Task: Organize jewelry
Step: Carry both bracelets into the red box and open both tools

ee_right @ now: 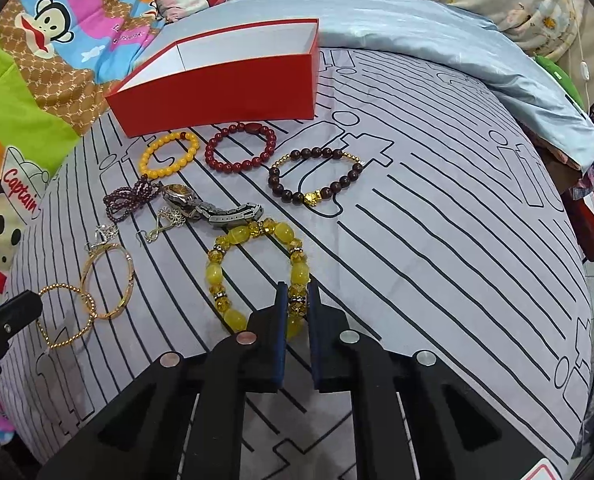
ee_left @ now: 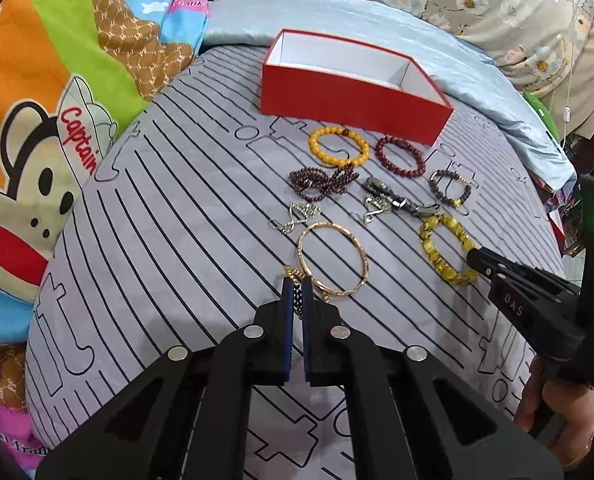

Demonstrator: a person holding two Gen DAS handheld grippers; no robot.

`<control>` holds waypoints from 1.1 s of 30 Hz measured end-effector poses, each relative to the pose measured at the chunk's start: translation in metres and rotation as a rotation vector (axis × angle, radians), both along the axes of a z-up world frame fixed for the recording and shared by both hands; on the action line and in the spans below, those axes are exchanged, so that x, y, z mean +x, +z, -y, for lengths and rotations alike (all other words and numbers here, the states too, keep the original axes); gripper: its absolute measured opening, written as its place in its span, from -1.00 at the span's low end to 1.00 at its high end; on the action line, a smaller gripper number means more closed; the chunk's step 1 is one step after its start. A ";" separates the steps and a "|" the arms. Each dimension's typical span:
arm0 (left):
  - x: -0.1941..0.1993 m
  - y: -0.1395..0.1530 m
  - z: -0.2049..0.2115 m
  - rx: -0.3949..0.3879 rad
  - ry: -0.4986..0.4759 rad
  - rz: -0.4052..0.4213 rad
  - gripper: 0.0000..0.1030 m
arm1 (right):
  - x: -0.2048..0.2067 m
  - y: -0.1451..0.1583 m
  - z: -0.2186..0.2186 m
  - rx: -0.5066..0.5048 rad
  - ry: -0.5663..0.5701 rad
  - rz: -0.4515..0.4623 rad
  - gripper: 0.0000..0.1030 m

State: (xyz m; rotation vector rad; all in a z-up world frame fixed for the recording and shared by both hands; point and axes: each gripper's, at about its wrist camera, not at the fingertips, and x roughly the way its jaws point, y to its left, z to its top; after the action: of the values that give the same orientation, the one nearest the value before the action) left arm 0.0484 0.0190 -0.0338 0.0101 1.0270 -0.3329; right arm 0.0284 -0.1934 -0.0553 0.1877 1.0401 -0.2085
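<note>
An open red box (ee_left: 349,92) with a white inside stands on the grey striped sheet; it also shows in the right wrist view (ee_right: 225,92). Several bracelets lie in front of it. My left gripper (ee_left: 296,285) is shut on a thin gold bead bracelet (ee_right: 67,316), beside a gold bangle (ee_left: 331,260). My right gripper (ee_right: 298,296) is shut on a chunky yellow bead bracelet (ee_right: 253,276), which lies on the sheet. An orange-yellow bracelet (ee_left: 339,146), a red one (ee_left: 401,156), a dark brown one (ee_right: 317,178), a purple bead strand (ee_left: 323,180) and a watch (ee_right: 213,208) lie between.
Small silver pieces (ee_left: 303,216) lie near the bangle. A cartoon quilt (ee_left: 37,120) is bunched on the left and a light blue cover (ee_left: 457,60) behind the box. The bed edge drops away on the right (ee_right: 577,260).
</note>
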 end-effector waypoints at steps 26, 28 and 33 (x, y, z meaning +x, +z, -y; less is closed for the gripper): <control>0.023 0.084 0.020 -0.083 -0.061 0.147 -0.93 | -0.008 0.099 0.007 0.030 0.055 0.197 -0.83; 0.035 0.093 0.025 -0.092 -0.065 0.168 -0.93 | 0.000 0.108 0.007 0.015 0.069 0.217 -0.83; 0.076 0.112 0.040 -0.106 -0.088 0.205 -0.93 | 0.039 0.136 0.013 0.034 0.102 0.273 -0.83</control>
State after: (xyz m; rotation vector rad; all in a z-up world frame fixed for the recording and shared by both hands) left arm 0.1239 -0.0210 0.0781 -0.0060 0.8068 -0.4565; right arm 0.0671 -0.2062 0.0807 0.1875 0.7793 -0.0701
